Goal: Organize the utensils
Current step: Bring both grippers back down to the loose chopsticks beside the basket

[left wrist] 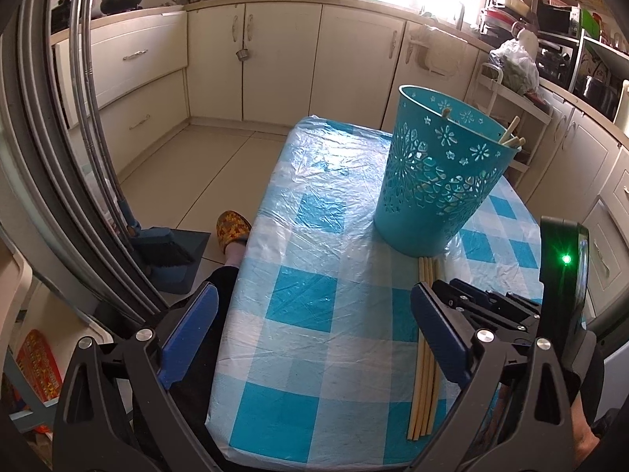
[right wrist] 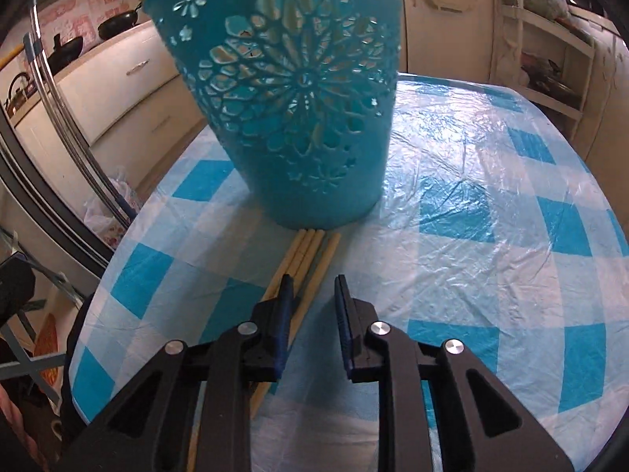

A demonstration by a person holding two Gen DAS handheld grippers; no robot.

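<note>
- The left gripper (left wrist: 314, 306) hovers over the near part of the checked table (left wrist: 334, 236); its jaws stand spread wide with nothing but tablecloth between them.
- The chopsticks (left wrist: 424, 362), a bundle of pale sticks, lie flat on the cloth just inside the left gripper's right-hand finger, passing partly beneath it; their far tips touch or nearly touch the foot of the teal bucket (left wrist: 440, 173).
- The bucket stands upright ahead of the left jaws and to their right; more sticks lean inside it against the rim.
- The right gripper (right wrist: 314, 287) points down at the cloth with its jaws narrowed to a small gap; nothing is pinched in that gap.
- In the right wrist view the chopsticks (right wrist: 310, 259) run under and beside the left-hand finger; the bucket (right wrist: 298, 118) rises straight ahead of the fingertips.
</note>
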